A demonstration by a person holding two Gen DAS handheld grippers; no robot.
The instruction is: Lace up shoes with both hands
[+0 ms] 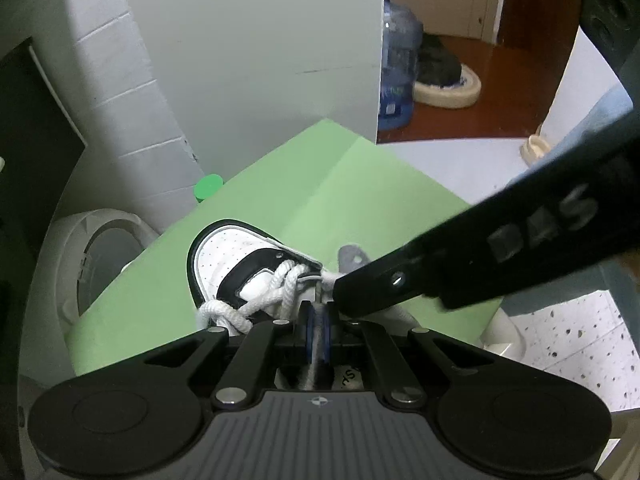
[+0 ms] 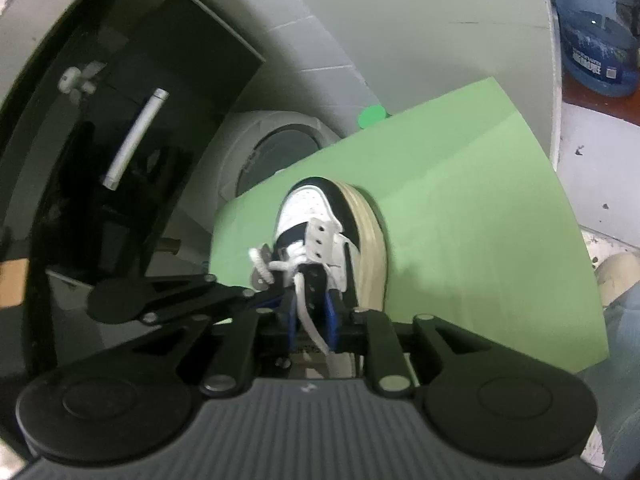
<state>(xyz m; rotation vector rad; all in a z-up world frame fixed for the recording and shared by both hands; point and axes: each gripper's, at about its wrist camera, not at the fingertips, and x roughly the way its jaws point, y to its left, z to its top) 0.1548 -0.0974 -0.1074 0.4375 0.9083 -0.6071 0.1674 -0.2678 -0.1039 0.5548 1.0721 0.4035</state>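
Note:
A white and black sneaker (image 1: 224, 256) rests on a green mat (image 1: 360, 184), toe pointing away. White lace (image 1: 276, 292) crosses its lower eyelets. My left gripper (image 1: 317, 314) sits low over the tongue, its blue pads shut on a strand of lace. A black finger (image 1: 384, 284) of the right gripper reaches in from the right, almost touching the eyelet flap. In the right wrist view the sneaker (image 2: 308, 204) is tipped on its side. My right gripper (image 2: 311, 316) stands slightly open, a loose white lace end (image 2: 308, 320) hanging between its pads. The left gripper's linkage (image 2: 168, 296) lies alongside.
A round white appliance (image 1: 100, 264) stands beyond the mat's left edge, and a green cap (image 1: 208, 187) sits by the wall. A blue water jug (image 1: 396, 64) and a slipper (image 1: 444, 80) are on the floor behind. A dark cabinet with a metal handle (image 2: 134, 136) is at left.

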